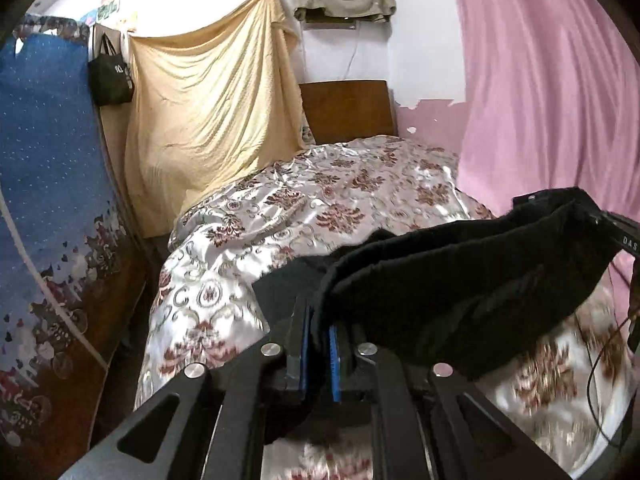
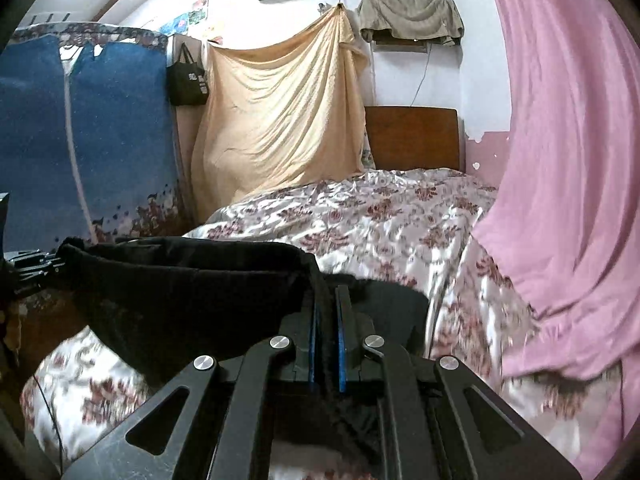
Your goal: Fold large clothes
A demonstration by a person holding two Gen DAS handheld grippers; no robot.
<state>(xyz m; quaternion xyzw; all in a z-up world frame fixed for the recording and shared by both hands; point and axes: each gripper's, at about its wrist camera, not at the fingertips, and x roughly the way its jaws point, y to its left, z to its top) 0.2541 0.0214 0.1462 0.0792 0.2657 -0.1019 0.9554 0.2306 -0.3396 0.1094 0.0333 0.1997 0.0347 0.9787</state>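
A black garment (image 1: 460, 276) hangs stretched between my two grippers above a bed with a floral satin cover (image 1: 320, 200). My left gripper (image 1: 319, 320) is shut on the garment's left end, and the cloth runs right to the other gripper (image 1: 624, 236) at the frame edge. In the right wrist view my right gripper (image 2: 327, 300) is shut on the garment's (image 2: 192, 288) right end, and the cloth runs left to the left gripper (image 2: 36, 264). The garment sags in the middle above the bed cover (image 2: 380, 216).
A pink curtain (image 1: 540, 100) hangs at the right beside the bed. A yellow sheet (image 1: 212, 112) hangs on the far wall, with a wooden headboard (image 1: 348, 110) to its right. A blue patterned mattress (image 1: 48, 200) and a black bag (image 1: 110, 76) stand at the left.
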